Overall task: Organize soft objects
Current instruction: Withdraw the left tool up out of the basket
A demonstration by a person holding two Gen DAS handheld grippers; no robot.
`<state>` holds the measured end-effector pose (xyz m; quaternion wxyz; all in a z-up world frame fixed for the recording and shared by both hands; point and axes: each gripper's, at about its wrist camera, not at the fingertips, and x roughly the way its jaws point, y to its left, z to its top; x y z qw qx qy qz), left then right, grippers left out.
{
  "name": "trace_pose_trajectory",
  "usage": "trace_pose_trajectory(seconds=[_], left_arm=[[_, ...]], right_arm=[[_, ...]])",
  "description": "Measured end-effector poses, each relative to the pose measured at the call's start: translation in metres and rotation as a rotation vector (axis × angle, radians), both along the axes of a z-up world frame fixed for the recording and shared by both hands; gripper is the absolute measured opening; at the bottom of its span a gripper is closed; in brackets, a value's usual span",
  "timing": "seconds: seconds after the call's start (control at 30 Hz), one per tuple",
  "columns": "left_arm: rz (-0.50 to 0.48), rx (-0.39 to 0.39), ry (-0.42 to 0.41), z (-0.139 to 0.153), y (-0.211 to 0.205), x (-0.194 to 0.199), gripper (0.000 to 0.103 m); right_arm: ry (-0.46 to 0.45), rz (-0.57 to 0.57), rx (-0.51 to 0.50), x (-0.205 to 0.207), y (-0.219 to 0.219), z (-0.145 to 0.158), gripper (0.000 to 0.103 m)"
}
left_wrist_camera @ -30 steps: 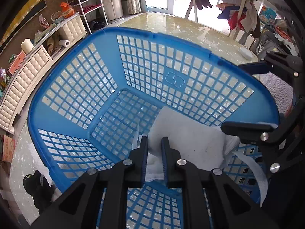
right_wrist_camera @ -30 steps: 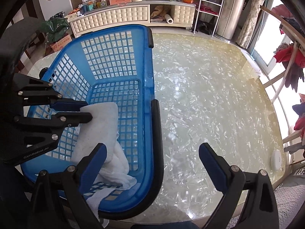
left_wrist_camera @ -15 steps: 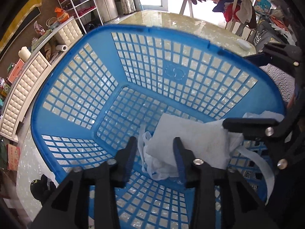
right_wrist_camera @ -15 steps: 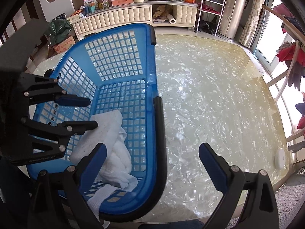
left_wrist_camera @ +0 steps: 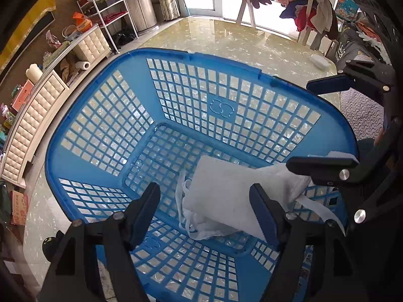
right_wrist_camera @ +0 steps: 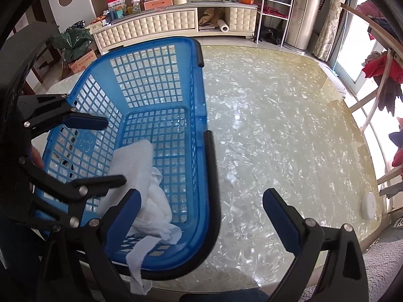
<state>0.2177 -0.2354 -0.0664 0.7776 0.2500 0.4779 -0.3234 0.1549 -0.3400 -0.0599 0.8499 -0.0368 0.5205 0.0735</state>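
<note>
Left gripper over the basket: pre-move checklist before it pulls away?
1. Left gripper jaws opening, pads off the white cloth: ok.
2. Cloth resting on the floor of the blue basket: ok.
3. Cloth fully inside: not ok; a white strap hangs over the near rim.
4. Cloth clear of the left fingers for withdrawal: cannot tell; it lies between them, close to one pad.
5. Right gripper open and empty, astride the basket's side rim: ok.
6. Table beside the basket free of other soft items: ok in view, only a small white disc near its edge.
</note>
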Motion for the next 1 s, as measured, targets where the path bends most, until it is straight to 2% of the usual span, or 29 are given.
trace_pose_trajectory(seconds=[0.03,0.1,0.27,0.33,0.5,0.73,1.0], left_arm=[[0.005,0.0,-0.002,0.0,-0.001,0.0,0.072],[0.025,-0.022,-0.004,0.005,0.003,0.002,0.082],[0.053,-0.1,0.004,0.031,0.016,0.0,0.082],[0.055,-0.117,-0.019,0.043,0.021,-0.007,0.082],[0.061,-0.133,-0.078,0.068,0.04,-0.026,0.084],[0.112,-0.124,-0.109,0.09,0.088,-0.05,0.084],[0.21,-0.132,-0.116,0.09,0.153,-0.068,0.087]], right_arm=[[-0.001,-0.001,-0.004,0.0,0.0,0.001,0.097],[-0.011,-0.006,-0.01,-0.003,0.0,0.004,0.097],[-0.047,-0.018,-0.015,-0.009,-0.002,0.02,0.097],[-0.063,-0.017,-0.021,-0.011,0.001,0.028,0.097],[-0.1,0.0,-0.037,-0.019,0.018,0.048,0.097],[-0.137,0.054,-0.067,-0.03,0.053,0.066,0.097],[-0.151,0.119,-0.077,-0.035,0.098,0.073,0.097]])
